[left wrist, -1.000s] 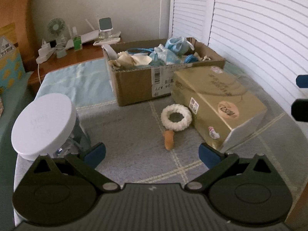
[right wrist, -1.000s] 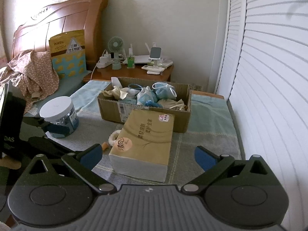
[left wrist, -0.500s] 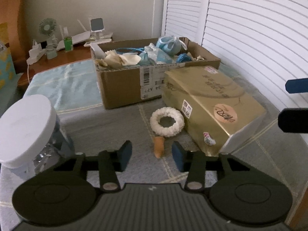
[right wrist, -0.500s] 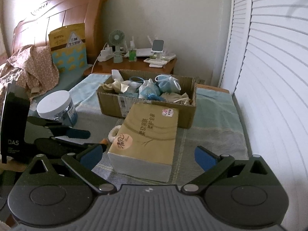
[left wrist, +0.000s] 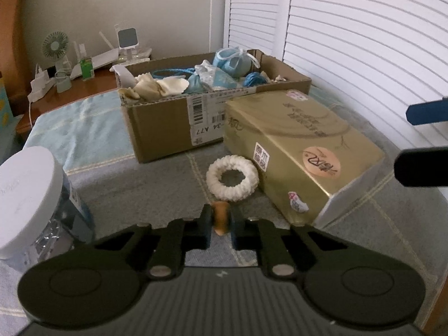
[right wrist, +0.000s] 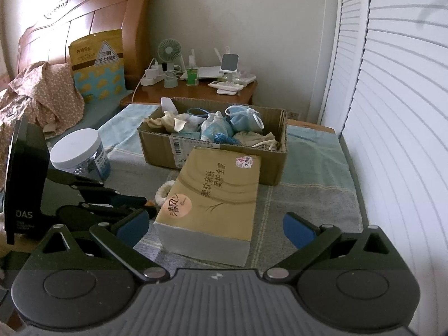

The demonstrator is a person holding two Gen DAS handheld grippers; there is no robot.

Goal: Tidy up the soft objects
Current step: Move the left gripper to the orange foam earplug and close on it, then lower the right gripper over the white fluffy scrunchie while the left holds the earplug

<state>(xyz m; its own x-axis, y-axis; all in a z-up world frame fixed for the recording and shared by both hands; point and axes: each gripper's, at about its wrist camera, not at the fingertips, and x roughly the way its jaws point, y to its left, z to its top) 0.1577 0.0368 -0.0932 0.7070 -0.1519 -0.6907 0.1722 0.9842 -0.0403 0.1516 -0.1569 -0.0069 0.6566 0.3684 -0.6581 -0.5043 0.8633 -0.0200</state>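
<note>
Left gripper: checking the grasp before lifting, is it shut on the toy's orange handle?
Shut. The left gripper has just closed and its pads press the orange handle of the white ring toy.

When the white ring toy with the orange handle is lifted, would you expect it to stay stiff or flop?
The left gripper, its jaws just closed, pinches only the orange handle, so the plush-looking white ring would probably droop. It looks light. Its ring lies against the gold tissue pack and may brush it when lifted.
</note>
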